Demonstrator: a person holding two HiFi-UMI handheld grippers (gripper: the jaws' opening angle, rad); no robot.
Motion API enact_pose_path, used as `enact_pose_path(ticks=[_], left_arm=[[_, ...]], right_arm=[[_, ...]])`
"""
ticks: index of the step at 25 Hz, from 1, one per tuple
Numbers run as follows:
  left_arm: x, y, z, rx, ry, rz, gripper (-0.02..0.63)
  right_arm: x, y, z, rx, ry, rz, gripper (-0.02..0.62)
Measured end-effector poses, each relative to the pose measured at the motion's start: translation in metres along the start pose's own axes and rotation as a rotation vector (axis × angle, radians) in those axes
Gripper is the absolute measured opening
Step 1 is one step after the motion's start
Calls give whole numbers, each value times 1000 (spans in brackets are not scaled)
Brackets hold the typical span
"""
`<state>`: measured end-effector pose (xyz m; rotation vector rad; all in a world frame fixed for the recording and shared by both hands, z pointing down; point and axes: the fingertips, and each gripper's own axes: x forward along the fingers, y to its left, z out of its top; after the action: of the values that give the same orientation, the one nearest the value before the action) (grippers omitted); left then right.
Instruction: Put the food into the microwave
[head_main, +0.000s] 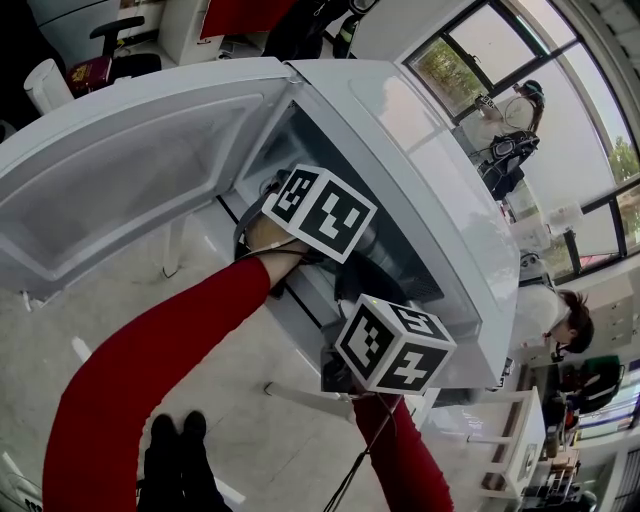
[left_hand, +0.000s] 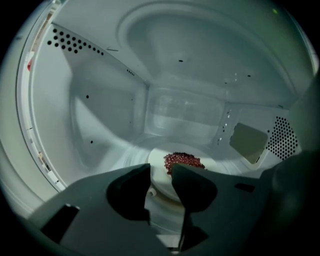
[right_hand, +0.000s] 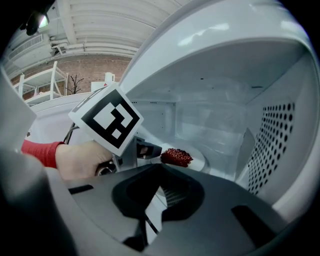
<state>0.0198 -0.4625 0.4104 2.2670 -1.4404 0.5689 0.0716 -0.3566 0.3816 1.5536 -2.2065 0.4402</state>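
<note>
1. Jaws of the left gripper (left_hand: 160, 172): parted, gripping nothing. The near rim of the plate (left_hand: 156, 162) shows in the gap, and the pads look clear of it.
2. The food (left_hand: 183, 161): a red heap on the plate. The plate lies on the floor of the microwave (left_hand: 100, 115), about mid-cavity (placed, by the look of it).
3. Hazard, withdrawal: the jaws straddle the rim. A lift or a sideways pull could hook the plate, drag it toward the opening or spill the heap. Backing straight out along the jaw line looks safest.
4. Hazard, clearance: the left gripper reaches well inside, with its cube (head_main: 320, 212) at the mouth. A raised wrist could knock the cube on the upper edge.
5. Jaws of the right gripper (right_hand: 160, 169): closed together, empty. It is held outside the opening, just beside the left one and angled downward. Hazard: the two could bump as the left backs out.
6. Pose, left: the left hand (right_hand: 80, 160) is wrapped round the grip at the mouth. The forearm in a red sleeve (head_main: 150, 350) is stretched forward, with the gripper tilted down toward the plate.
7. The door (head_main: 120, 170): swung wide, off to the left.
</note>
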Motion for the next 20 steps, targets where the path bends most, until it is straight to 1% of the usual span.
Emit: enact_pose_path(ticks=[4, 8, 9, 10, 12, 14, 17, 20], left_arm=[[0, -1, -5, -16, 5, -19, 138], [-5, 7, 0, -45, -29, -15, 133], [-8, 10, 2, -56, -46, -7, 111], [-12, 14, 5, -67, -65, 2, 71], [-18, 22, 10, -91, -96, 7, 32], [-24, 27, 11, -129, -118, -14, 11], [-32, 32, 6, -198, -122, -52, 9], [-38, 27, 2, -243, -138, -106, 9]], right_arm=[[0, 0, 0, -2, 1, -3, 14], [1, 1, -1, 0, -1, -4, 14], [1, 1, -2, 0, -2, -3, 14], [1, 1, -2, -1, -2, -2, 14], [2, 2, -1, -1, -4, -1, 14], [3, 4, -1, 2, -7, 1, 14], [4, 9, 1, 2, -14, 9, 14], [3, 13, 2, 3, -24, 18, 14]])
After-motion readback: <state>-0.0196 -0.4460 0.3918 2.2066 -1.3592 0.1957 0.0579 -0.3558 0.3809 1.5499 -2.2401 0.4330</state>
